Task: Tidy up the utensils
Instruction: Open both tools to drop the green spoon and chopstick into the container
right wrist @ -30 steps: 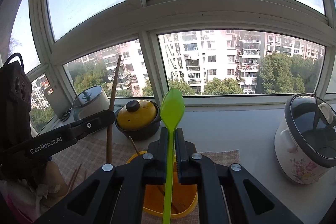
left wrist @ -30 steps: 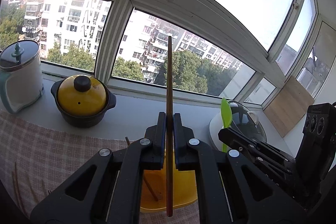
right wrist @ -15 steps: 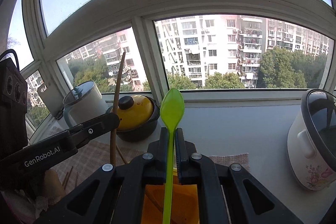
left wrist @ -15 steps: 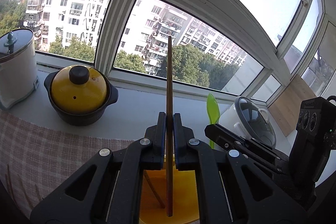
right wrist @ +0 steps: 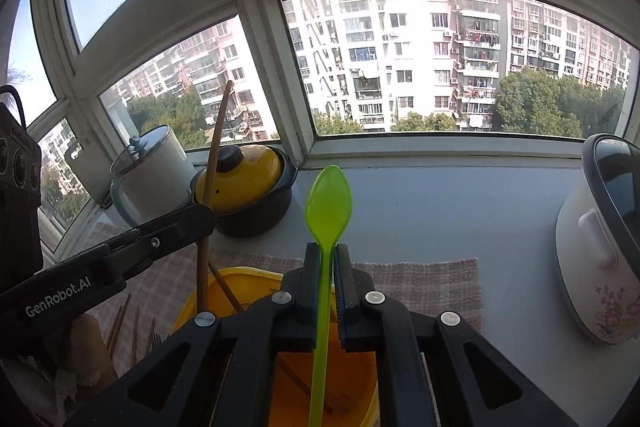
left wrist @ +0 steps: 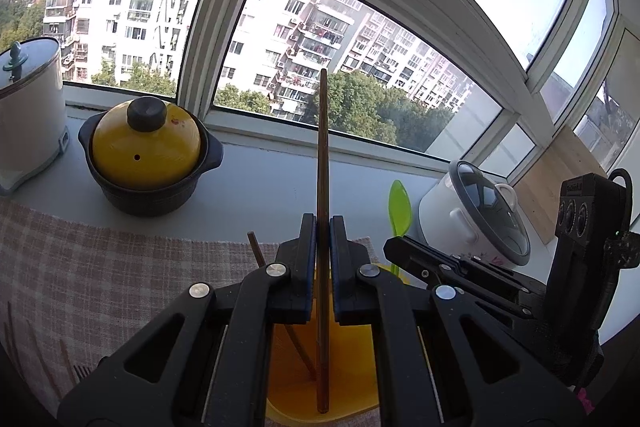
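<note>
Seen from the left wrist, one brown chopstick point(left wrist: 323, 163) is pinched upright by the left tongs point(left wrist: 322, 247), its lower end inside one yellow container point(left wrist: 352, 379) where one more chopstick point(left wrist: 298, 341) leans. Seen from the right wrist, one green spoon point(right wrist: 328, 211) is pinched by the right tongs point(right wrist: 329, 267), its handle reaching down into that container point(right wrist: 208, 299).

Sunlit bay windows point(right wrist: 440, 59), grey sill point(right wrist: 440, 211)

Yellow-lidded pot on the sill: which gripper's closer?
Left. The left gripper, shut on a chopstick, sits beside the yellow-lidded pot; the right gripper, shut on the green spoon, is on the left gripper's far side.
</note>
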The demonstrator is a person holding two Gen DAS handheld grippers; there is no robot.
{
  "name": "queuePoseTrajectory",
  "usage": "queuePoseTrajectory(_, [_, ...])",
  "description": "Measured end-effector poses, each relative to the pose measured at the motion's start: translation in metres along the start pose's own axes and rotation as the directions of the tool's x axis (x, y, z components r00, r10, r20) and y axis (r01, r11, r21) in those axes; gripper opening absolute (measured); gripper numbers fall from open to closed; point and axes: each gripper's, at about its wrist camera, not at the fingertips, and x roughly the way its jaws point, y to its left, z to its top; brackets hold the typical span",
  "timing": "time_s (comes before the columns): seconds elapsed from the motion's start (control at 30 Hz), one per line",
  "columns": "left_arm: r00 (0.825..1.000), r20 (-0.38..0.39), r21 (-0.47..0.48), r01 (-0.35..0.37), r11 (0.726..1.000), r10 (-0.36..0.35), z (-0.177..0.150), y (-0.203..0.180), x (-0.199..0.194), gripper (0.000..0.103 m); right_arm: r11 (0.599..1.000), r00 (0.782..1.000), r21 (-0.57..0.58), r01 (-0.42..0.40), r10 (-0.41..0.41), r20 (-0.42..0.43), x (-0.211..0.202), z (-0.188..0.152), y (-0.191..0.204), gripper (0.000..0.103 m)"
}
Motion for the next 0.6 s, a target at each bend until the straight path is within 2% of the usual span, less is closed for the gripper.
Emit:
queuePoseTrajectory(0.23, [1.0, -0.021, 0.032, 0.006, 0.999, -0.006, -0.007, -0.006, -0.007, 0.004, 1.0, 0.999, -0.016, 0.015, -0.015, -0.032, -0.008, -0.008, 0.001, 0.006])
queuePoseTrajectory(0.27, [1.0, -0.02, 0.039, 0.002, 0.999, -0.001, -0.008, -0.008, -0.008, 0.004, 1.0, 0.999, -0.02, 0.018, -0.019, -0.033, -0.009, -0.009, 0.001, 0.008])
queuePoseTrajectory(0.3, [1.0, -0.018, 0.041, -0.001, 0.999, 0.001, -0.008, -0.007, -0.01, 0.004, 0.999, 0.999, -0.024, 0.021, -0.022, -0.033, -0.011, -0.01, 0.002, 0.013])
queuePoseTrajectory(0.33, [1.0, -0.017, 0.043, 0.0, 0.999, 0.001, -0.008, -0.008, -0.011, 0.004, 0.999, 0.999, -0.026, 0.027, -0.027, -0.03, -0.012, -0.011, 0.002, 0.028])
queuePoseTrajectory(0.37, [1.0, -0.021, 0.047, -0.003, 0.999, 0.004, -0.009, -0.007, -0.012, 0.004, 0.999, 0.999, -0.025, 0.032, -0.033, -0.021, -0.015, -0.013, 0.002, 0.036])
queuePoseTrajectory(0.43, [1.0, -0.023, 0.054, -0.012, 0.998, 0.014, -0.01, -0.008, -0.015, 0.005, 0.999, 0.999, -0.021, 0.035, -0.036, -0.014, -0.019, -0.014, 0.001, 0.037])
queuePoseTrajectory(0.5, [0.999, -0.026, 0.054, -0.018, 0.998, 0.02, -0.013, -0.006, -0.018, 0.02, 0.999, 0.999, -0.018, 0.035, -0.036, -0.006, -0.023, -0.015, 0.0, 0.045])
queuePoseTrajectory(0.57, [0.999, -0.023, 0.05, -0.022, 0.998, 0.023, -0.015, -0.005, -0.023, 0.024, 0.999, 0.999, -0.018, 0.046, -0.045, 0.009, -0.029, -0.017, 0.0, 0.063])
queuePoseTrajectory(0.6, [0.999, -0.023, 0.051, -0.026, 0.998, 0.027, -0.017, -0.004, -0.025, 0.024, 0.999, 0.999, -0.018, 0.05, -0.049, 0.017, -0.031, -0.017, 0.0, 0.066])
